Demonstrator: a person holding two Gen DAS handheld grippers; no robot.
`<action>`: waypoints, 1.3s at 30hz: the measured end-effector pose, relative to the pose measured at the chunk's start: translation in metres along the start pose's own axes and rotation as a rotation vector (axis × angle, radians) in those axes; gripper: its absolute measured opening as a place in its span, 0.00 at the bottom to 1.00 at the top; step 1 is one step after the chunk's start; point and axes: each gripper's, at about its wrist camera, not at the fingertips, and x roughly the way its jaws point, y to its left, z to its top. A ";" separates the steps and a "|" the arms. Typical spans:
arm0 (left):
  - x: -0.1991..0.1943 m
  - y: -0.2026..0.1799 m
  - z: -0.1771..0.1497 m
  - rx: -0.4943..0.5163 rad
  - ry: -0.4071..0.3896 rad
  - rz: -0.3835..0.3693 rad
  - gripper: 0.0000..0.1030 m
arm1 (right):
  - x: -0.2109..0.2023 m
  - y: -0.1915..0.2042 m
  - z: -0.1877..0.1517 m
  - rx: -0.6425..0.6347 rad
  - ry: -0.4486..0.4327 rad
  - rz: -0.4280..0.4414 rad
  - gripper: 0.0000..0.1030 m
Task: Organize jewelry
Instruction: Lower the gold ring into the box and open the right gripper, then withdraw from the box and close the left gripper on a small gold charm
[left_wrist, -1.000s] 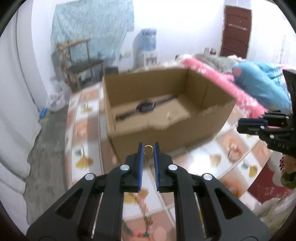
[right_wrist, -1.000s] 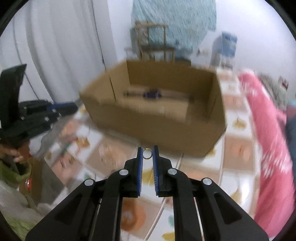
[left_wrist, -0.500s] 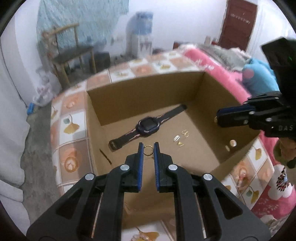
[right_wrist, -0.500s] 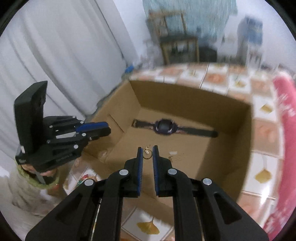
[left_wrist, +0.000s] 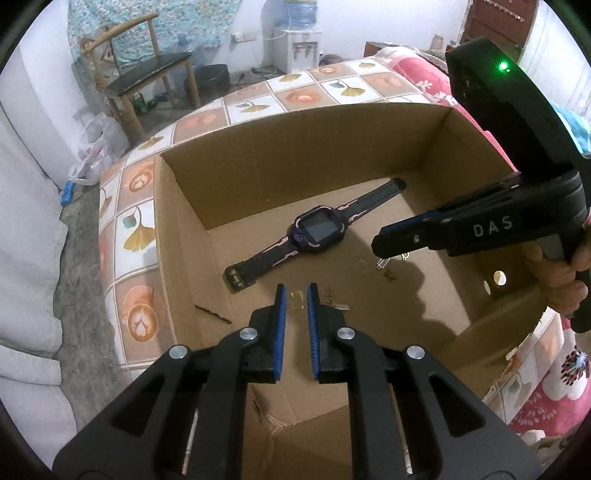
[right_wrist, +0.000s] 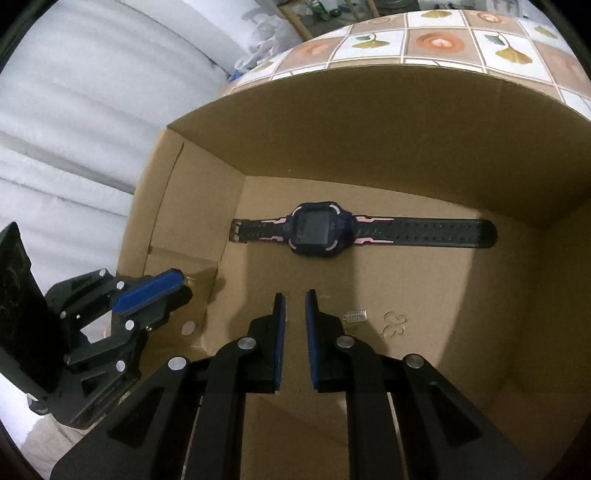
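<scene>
An open cardboard box (left_wrist: 173, 236) holds a dark watch (left_wrist: 317, 230) with pink trim, also in the right wrist view (right_wrist: 317, 232). Small gold earrings (left_wrist: 384, 264) lie on the box floor, also in the right wrist view (right_wrist: 395, 321). My left gripper (left_wrist: 296, 301) is over the box with its jaws slightly apart; a gold ring (left_wrist: 297, 300) shows between the fingertips, apart from the pads. My right gripper (right_wrist: 294, 306) is inside the box, jaws slightly apart and empty; it also shows in the left wrist view (left_wrist: 384, 242).
The box stands on a tiled cloth (left_wrist: 136, 229) with leaf patterns. A wooden chair (left_wrist: 147, 66) and a water dispenser (left_wrist: 295, 33) stand behind. Pink bedding (left_wrist: 417, 77) lies to the right. A white curtain (right_wrist: 74, 110) hangs at the left.
Both grippers moved forward and down into the box. Both jaws have opened a little; the rings held earlier are released, and the right gripper's ring is gone from between its fingers.
</scene>
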 end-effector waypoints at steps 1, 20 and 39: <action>-0.001 0.000 0.000 0.001 -0.003 0.005 0.12 | -0.002 0.000 -0.001 -0.002 -0.010 0.002 0.12; -0.097 0.031 -0.053 -0.118 -0.286 0.067 0.44 | -0.145 0.013 -0.080 -0.108 -0.407 0.049 0.37; -0.059 -0.036 -0.165 -0.101 -0.133 -0.088 0.69 | -0.070 -0.023 -0.217 0.064 -0.322 0.026 0.45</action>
